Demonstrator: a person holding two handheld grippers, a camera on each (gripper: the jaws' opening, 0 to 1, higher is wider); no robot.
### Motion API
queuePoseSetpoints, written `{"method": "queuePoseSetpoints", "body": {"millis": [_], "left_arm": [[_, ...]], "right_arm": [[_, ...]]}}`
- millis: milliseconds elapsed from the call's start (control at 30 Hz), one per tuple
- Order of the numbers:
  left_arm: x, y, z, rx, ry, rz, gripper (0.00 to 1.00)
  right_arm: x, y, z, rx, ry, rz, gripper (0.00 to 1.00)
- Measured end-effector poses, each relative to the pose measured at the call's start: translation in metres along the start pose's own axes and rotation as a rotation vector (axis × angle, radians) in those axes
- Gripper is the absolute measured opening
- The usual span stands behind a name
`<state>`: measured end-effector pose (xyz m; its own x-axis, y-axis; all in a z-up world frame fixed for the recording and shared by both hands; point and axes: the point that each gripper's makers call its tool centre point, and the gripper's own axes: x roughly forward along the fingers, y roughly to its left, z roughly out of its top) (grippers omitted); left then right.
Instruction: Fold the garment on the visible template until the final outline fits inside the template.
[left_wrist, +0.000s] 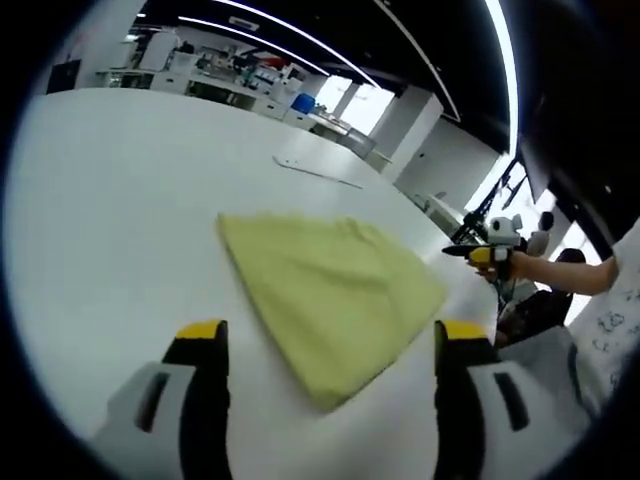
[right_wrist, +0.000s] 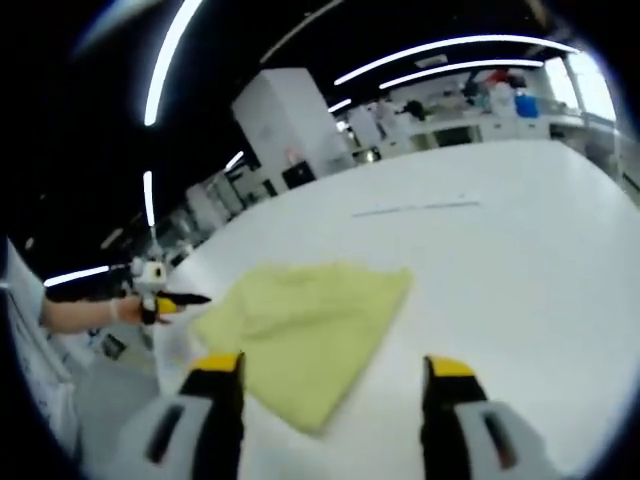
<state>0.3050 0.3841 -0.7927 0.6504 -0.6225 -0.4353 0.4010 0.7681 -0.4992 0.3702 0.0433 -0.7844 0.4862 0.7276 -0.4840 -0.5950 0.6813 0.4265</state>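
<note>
A yellow-green garment (left_wrist: 330, 290) lies folded flat on the white table (left_wrist: 120, 200). My left gripper (left_wrist: 330, 335) hovers open over the garment's near corner, its yellow-tipped jaws wide apart with nothing between them. At the table's right edge a hand holds the right gripper (left_wrist: 485, 252). In the right gripper view the same garment (right_wrist: 305, 325) lies just ahead. My right gripper (right_wrist: 332, 367) is open and empty above its near edge. The left gripper (right_wrist: 160, 295) shows at the left in a hand. A thin line (left_wrist: 320, 172) marks the table beyond the garment, also visible as the line (right_wrist: 415, 208).
The table's edge curves past the garment on the right (left_wrist: 450, 225). Benches with lab equipment and a blue container (left_wrist: 303, 102) stand far behind. A white pillar (right_wrist: 290, 125) rises beyond the table.
</note>
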Motion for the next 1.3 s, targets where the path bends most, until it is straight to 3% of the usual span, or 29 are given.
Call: {"method": "queuePoseSetpoints", "body": {"millis": [233, 400, 533, 667, 867, 967, 1067, 1300], "left_arm": [[-0.01, -0.007, -0.017, -0.002, 0.008, -0.007, 0.65], [-0.013, -0.016, -0.035, 0.008, 0.045, 0.009, 0.58], [-0.015, -0.008, -0.041, 0.004, 0.052, 0.023, 0.5], [-0.016, 0.0, -0.044, -0.002, 0.046, 0.047, 0.35], [-0.012, -0.009, -0.046, -0.01, 0.036, 0.057, 0.26], [-0.013, 0.007, -0.045, -0.007, 0.037, 0.081, 0.18], [-0.011, 0.015, -0.043, -0.019, 0.026, 0.082, 0.15], [-0.01, 0.024, -0.044, -0.034, 0.019, 0.078, 0.12]], "right_arm": [[-0.002, 0.002, -0.023, 0.009, 0.032, -0.001, 0.63], [-0.004, 0.003, -0.027, 0.023, 0.028, 0.005, 0.62], [-0.007, 0.002, -0.031, 0.025, 0.038, 0.007, 0.57], [-0.007, 0.005, -0.035, 0.026, 0.046, 0.014, 0.5], [-0.007, 0.009, -0.045, 0.009, 0.072, 0.034, 0.39], [-0.004, 0.006, -0.05, -0.008, 0.083, 0.031, 0.32], [0.001, 0.006, -0.056, -0.02, 0.097, 0.027, 0.22], [0.015, 0.006, -0.064, -0.027, 0.118, 0.022, 0.13]]}}
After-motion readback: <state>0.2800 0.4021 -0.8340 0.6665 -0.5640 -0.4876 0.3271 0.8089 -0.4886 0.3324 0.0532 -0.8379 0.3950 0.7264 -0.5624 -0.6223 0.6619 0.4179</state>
